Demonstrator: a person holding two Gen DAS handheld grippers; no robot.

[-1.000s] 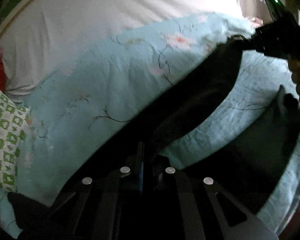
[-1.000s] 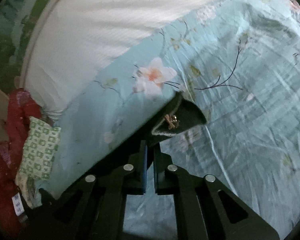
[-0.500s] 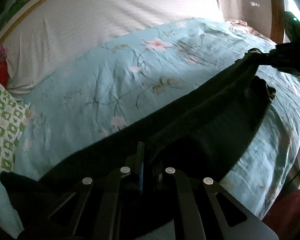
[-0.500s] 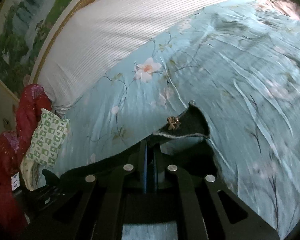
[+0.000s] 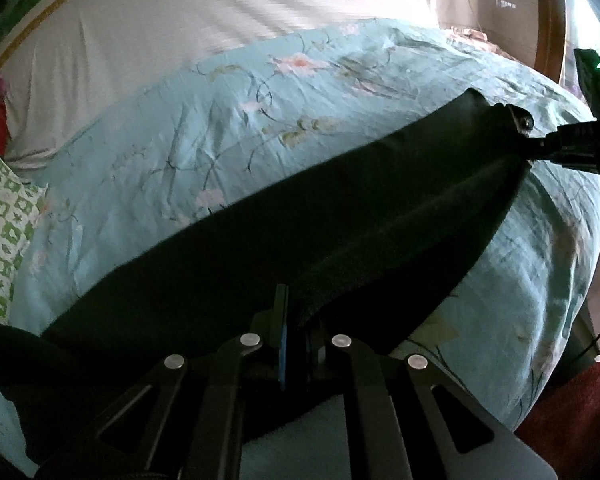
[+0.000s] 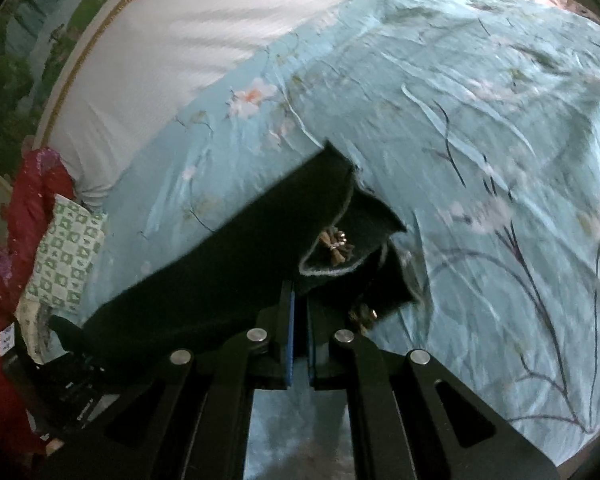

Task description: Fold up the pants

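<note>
Pants: dark garment (image 5: 340, 216), stretched in a long band between the two tools above the bed; the lower edge sags toward the quilt.
Pants, right end: a corner with pale edge stitching and a small metal ornament (image 6: 334, 246) folds over just ahead of the right tool; a second ornament sits lower, beside the right finger.
Left tool: (image 5: 296, 320) jaws closed to a thin slit, clamped on one end of the pants; fabric drapes over both fingers.
Right tool: (image 6: 299, 312) jaws nearly together, blue pads facing each other, pinching the pants edge. In the left view it shows at the right margin (image 5: 540, 144), gripping the far end of the band.
Quilt: light blue with a flower-and-branch print (image 6: 480, 140), wrinkled, covering the bed beneath the pants.
Sheet: white striped surface (image 5: 220, 28), beyond the quilt's far edge.
Pillow: green-and-white checked (image 6: 66, 256), at the left edge of the quilt.
Red cloth: (image 6: 32, 188) piled to the left of the pillow.
Headboard: wooden curved frame (image 5: 548, 20), at the far right in the left view.
</note>
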